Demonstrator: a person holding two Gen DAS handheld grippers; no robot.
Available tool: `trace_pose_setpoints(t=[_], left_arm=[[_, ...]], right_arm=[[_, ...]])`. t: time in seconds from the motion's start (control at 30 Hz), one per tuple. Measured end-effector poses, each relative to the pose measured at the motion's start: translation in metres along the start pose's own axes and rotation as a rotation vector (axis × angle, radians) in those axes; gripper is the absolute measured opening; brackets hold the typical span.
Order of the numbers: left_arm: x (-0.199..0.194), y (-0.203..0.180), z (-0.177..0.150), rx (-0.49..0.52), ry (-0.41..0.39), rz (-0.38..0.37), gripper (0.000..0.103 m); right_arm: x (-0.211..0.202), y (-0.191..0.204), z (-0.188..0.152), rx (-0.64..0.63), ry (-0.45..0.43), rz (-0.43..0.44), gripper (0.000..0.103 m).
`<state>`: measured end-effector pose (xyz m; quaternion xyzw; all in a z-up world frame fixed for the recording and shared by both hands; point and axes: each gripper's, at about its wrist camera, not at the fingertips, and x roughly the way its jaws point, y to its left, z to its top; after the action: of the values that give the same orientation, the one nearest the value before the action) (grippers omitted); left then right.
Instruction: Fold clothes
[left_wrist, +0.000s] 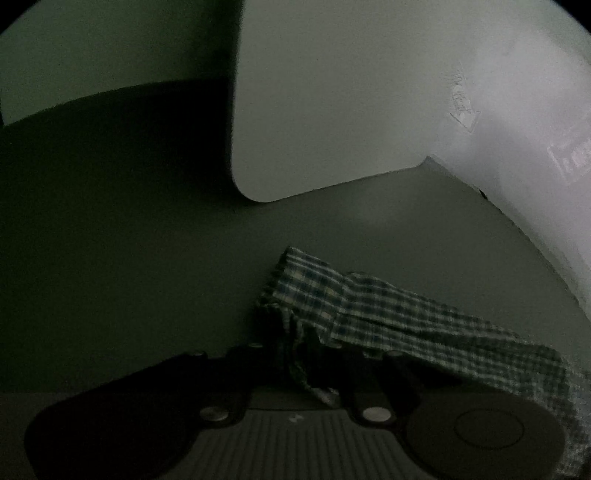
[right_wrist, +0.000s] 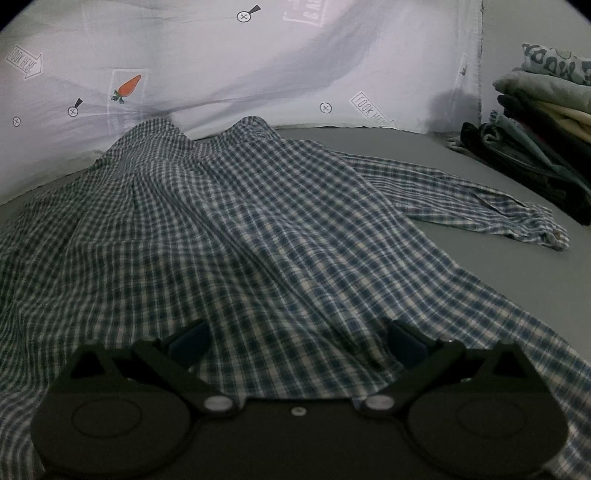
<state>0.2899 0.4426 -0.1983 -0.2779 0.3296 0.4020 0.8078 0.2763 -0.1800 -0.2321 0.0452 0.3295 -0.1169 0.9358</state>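
The left gripper (left_wrist: 295, 354) is pinching a bunched edge of the checked shirt (left_wrist: 388, 317), its jaws clenched on the cloth, which is trailing off to the right of them. The right gripper (right_wrist: 295, 339) is hovering low with its jaws spread wide, the shirt (right_wrist: 236, 229) lying between and ahead of them on the grey bed (right_wrist: 480, 288). Right of the jaws, one sleeve (right_wrist: 480, 199) is stretching out flat. Farther right, a stack of folded clothes (right_wrist: 543, 125) is sitting. Beyond everything, a printed sheet (right_wrist: 240, 62) is hanging.
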Motion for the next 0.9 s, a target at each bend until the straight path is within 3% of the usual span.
trace_pose_setpoints(t=[0.13,0.27,0.33,0.4,0.53,0.67,0.8,0.9], left_arm=[[-0.007,-0.001,-0.001,0.001,0.026,-0.017,0.033],[-0.024,-0.007,-0.007,0.017,0.024,-0.022,0.04],[-0.041,-0.013,-0.015,0.039,0.01,-0.034,0.046],[-0.06,-0.02,-0.025,0.058,-0.004,-0.052,0.051],[-0.103,-0.041,-0.06,0.081,0.002,-0.107,0.057],[-0.143,-0.076,-0.115,0.121,0.063,-0.172,0.059],[-0.175,-0.12,-0.181,0.232,0.127,-0.209,0.064],[-0.191,-0.146,-0.227,0.309,0.169,-0.223,0.067]], right_arm=[[0.001,-0.001,0.003,0.008,0.019,0.001,0.103],[0.008,-0.004,0.023,-0.001,0.121,0.02,0.103],[0.007,-0.014,0.033,-0.014,0.11,0.062,0.101],[0.006,-0.023,0.043,-0.027,0.1,0.103,0.086],[0.005,-0.047,0.064,-0.048,0.065,0.165,0.086],[0.01,-0.107,0.085,-0.024,-0.035,0.064,0.086],[0.037,-0.179,0.097,-0.004,-0.049,-0.174,0.086],[0.057,-0.231,0.1,0.03,-0.029,-0.291,0.086]])
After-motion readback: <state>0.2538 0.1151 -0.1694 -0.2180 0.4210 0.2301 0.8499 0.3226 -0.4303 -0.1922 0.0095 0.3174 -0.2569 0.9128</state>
